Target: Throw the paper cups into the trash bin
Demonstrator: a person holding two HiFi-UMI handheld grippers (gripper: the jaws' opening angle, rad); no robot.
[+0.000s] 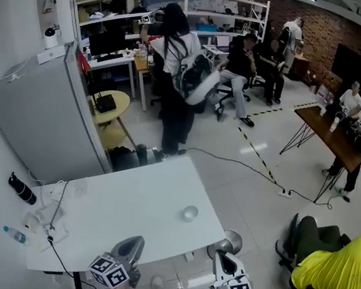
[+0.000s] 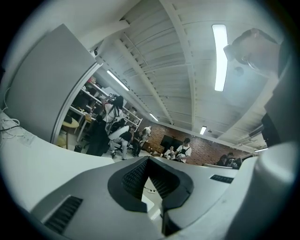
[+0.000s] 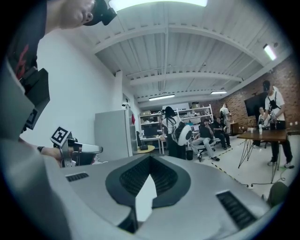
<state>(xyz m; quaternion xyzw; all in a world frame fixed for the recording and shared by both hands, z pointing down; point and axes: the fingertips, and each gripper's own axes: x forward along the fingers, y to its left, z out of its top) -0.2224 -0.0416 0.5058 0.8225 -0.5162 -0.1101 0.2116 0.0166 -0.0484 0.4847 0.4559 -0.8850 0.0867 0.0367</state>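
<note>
Right now both grippers hover at the near edge of the desk (image 1: pixel 130 202), tipped up toward the ceiling. The left gripper (image 1: pixel 131 246) has its jaws pressed together on nothing, and so does the right gripper (image 1: pixel 221 260). One paper cup (image 1: pixel 189 212) sits alone on the desk, ahead of them and apart from both. A silvery round thing (image 1: pixel 231 242) on the floor by the desk's corner may be the bin; I can't be sure. Reaching in with jaws closed would likely just knock that light cup over or off the edge.
</note>
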